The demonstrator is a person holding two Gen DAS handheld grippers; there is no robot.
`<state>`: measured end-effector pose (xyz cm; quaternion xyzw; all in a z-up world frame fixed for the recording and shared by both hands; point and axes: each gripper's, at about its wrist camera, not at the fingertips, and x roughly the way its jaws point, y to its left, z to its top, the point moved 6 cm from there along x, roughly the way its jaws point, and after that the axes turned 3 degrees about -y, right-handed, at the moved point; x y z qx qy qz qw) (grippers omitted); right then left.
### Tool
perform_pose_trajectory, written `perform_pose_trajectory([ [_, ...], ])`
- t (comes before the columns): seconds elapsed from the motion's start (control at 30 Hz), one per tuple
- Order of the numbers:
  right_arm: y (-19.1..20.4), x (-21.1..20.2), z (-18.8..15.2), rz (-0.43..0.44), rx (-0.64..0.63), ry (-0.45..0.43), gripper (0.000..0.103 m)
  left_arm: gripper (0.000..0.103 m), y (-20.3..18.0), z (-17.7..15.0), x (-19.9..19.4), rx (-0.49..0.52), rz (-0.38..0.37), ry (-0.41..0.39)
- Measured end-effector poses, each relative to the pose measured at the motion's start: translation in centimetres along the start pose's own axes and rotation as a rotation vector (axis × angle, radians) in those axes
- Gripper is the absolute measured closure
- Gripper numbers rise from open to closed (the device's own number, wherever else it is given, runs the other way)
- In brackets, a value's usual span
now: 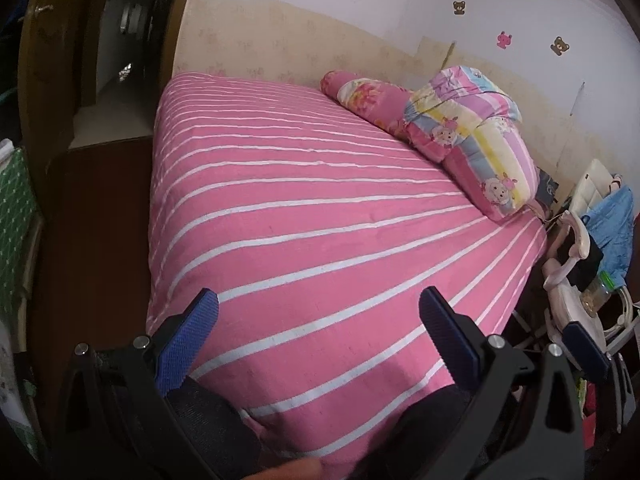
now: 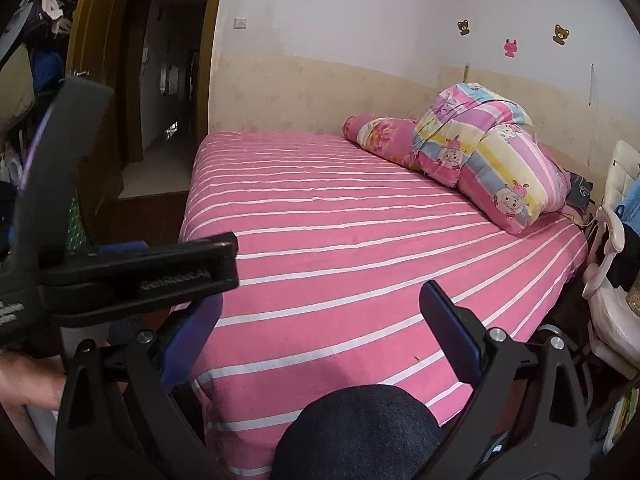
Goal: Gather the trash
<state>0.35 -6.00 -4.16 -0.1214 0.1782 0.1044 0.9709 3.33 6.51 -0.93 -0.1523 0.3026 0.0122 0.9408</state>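
My left gripper (image 1: 318, 308) hangs over the near corner of the bed (image 1: 320, 208), its jaws spread wide with nothing between them but striped pink sheet. My right gripper (image 2: 320, 312) is also held over the near end of the bed (image 2: 360, 240), jaws wide apart and empty. In the right wrist view the left gripper's black body (image 2: 120, 276) crosses in front at the left, and my hand (image 2: 28, 388) shows at the lower left edge. A dark denim-clad knee (image 2: 356, 432) sits low between the right jaws, against the bed's edge.

I can make out no trash on the sheet; the striped surface ahead of both pairs of jaws is bare. Farther back, against the wall, lie a rolled floral bolster (image 1: 368, 100) and, touching it, a folded cartoon-print quilt (image 1: 476, 140). To the right of the bed is a cluttered spot with a white chair-like frame (image 1: 568, 280), a blue plastic bag (image 1: 614, 220) and a jar with a green lid (image 1: 596, 296); whether any of that is trash I cannot tell. Bear stickers (image 2: 508, 48) dot the far wall, and an open wooden doorway (image 2: 168, 100) stands at the far left.
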Motion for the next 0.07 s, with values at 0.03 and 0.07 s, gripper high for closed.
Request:
perform_pose_trajectory([
  [0.03,-0.12,-0.22,0.03,0.002,0.003,-0.001,0.005,0.006,-0.13,-0.01,-0.07,0.004,0.005,-0.002],
  [0.07,-0.26,-0.61,-0.02,0.004,0.009,-0.004,0.005,0.006,-0.23,-0.01,-0.28,0.010,0.011,-0.007],
])
